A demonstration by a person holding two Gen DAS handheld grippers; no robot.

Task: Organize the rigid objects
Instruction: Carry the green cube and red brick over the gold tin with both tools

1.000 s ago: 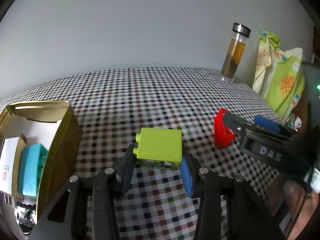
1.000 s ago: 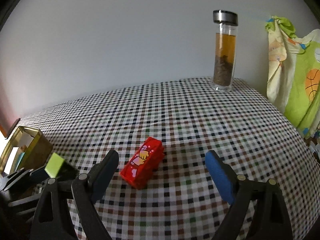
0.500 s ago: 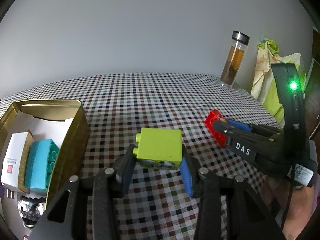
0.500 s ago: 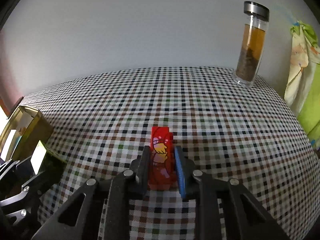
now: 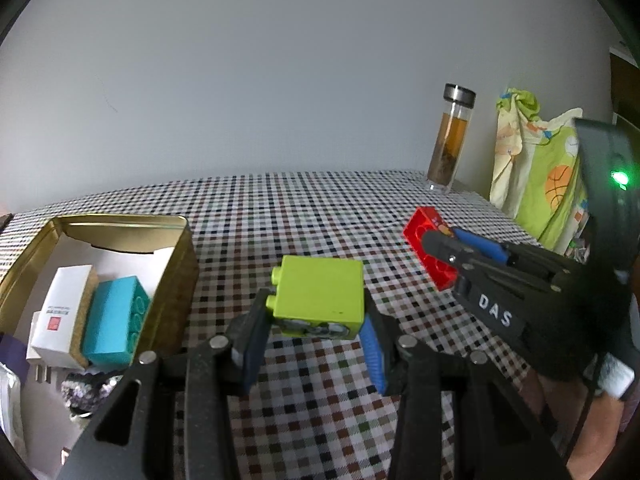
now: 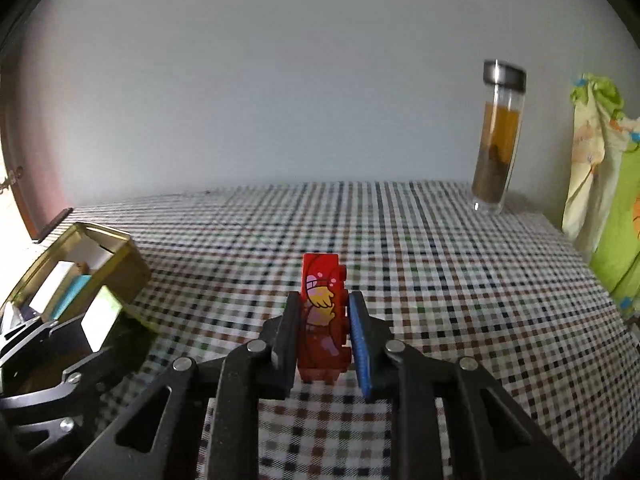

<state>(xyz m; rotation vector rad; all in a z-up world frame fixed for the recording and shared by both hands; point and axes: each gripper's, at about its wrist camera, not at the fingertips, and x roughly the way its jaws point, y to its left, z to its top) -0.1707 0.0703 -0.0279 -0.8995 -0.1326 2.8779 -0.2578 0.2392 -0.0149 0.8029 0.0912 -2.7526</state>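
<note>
My left gripper point(image 5: 314, 332) is shut on a lime green toy block point(image 5: 320, 294) and holds it above the checkered tablecloth, just right of the gold tin point(image 5: 176, 264). The tin holds a teal block point(image 5: 114, 320) and a white box point(image 5: 62, 312). My right gripper point(image 6: 322, 332) is shut on a red toy block point(image 6: 322, 312) with a cartoon print, lifted off the cloth. The red block point(image 5: 428, 248) and right gripper point(image 5: 464, 246) also show at the right of the left wrist view. The tin point(image 6: 116, 264) and green block point(image 6: 102, 316) show at the left of the right wrist view.
A tall glass bottle of amber tea point(image 5: 450, 140) stands at the table's far right corner, also in the right wrist view point(image 6: 498, 140). A green and yellow cloth bag point(image 5: 536, 172) hangs past the right edge. A dark sparkly object point(image 5: 88, 392) lies by the tin's near side.
My right gripper shut on the red block and lifted it off the cloth. My left gripper, still holding the green block, rose and the tin came more into view.
</note>
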